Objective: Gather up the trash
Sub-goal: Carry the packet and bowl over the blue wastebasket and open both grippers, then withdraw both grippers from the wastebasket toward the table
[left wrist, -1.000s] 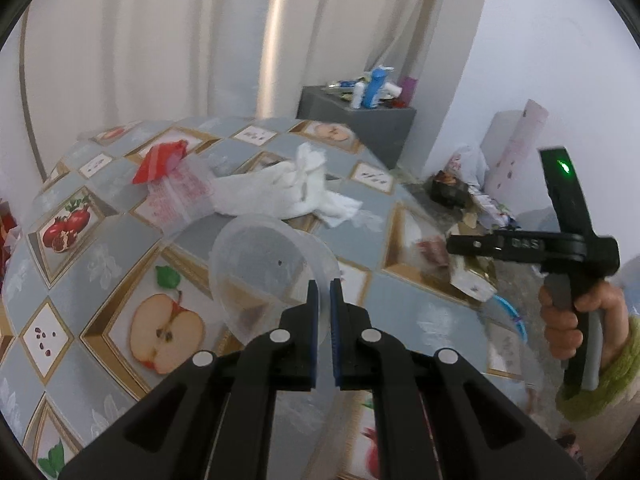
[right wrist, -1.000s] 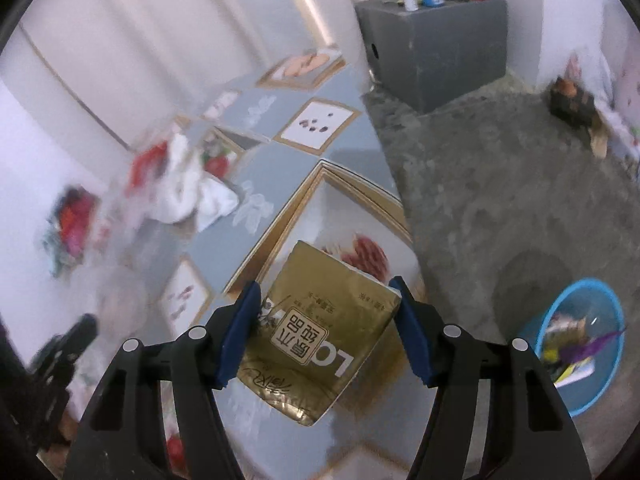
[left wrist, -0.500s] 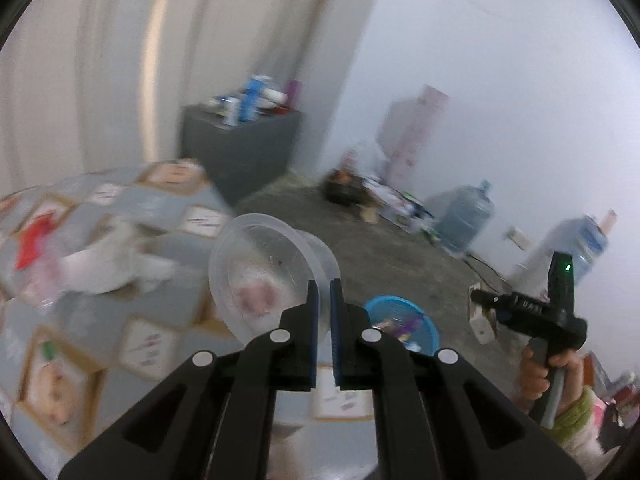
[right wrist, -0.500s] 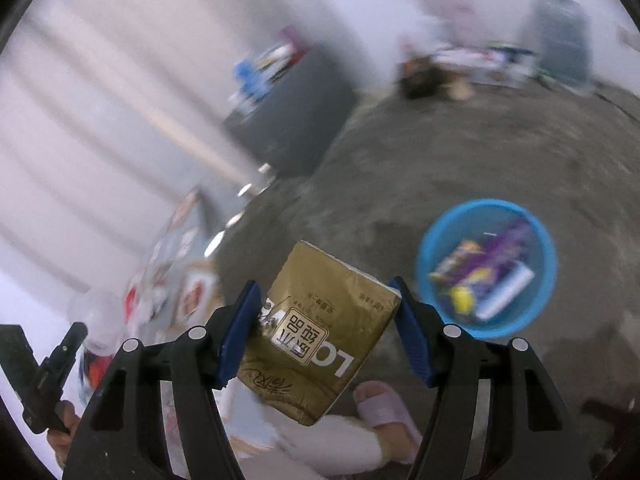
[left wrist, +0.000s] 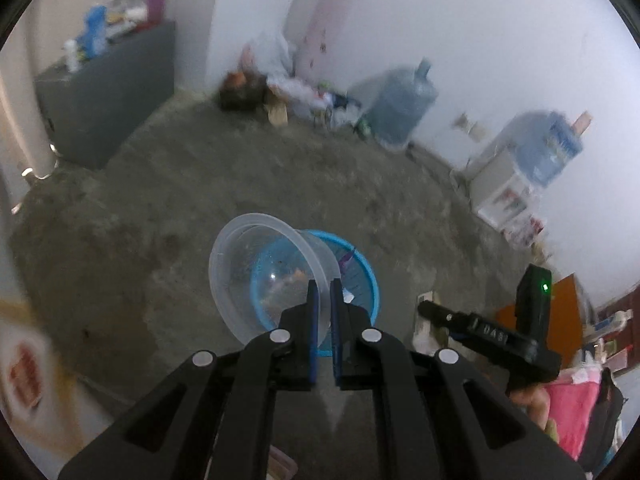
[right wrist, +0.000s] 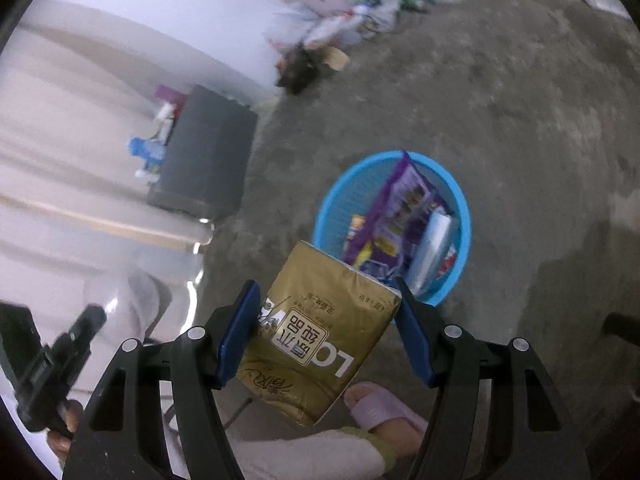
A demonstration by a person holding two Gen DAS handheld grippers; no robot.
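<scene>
My left gripper (left wrist: 325, 292) is shut on the rim of a clear plastic bowl (left wrist: 248, 272), which hangs tilted over a blue basket (left wrist: 366, 276) on the concrete floor. In the right wrist view, my right gripper (right wrist: 326, 282) is shut on a gold tissue pack (right wrist: 320, 336), both blue pads pressing its sides. The pack hangs just short of the blue basket (right wrist: 460, 200), which holds a purple wrapper (right wrist: 404, 208) and other packaging. The right gripper (left wrist: 424, 306) also shows at the right of the left wrist view, level with the basket.
A grey cabinet (left wrist: 104, 88) with bottles on top stands by the curtain. Two water jugs (left wrist: 404, 108) and floor clutter (left wrist: 300, 92) line the far wall. A foot in a pink slipper (right wrist: 380, 408) is beside the basket. The patterned table edge (left wrist: 24, 360) is at lower left.
Both grippers have swung away from the table and down toward the floor. The blue basket now lies right beneath the bowl and just beyond the tissue pack. Both grips are unchanged.
</scene>
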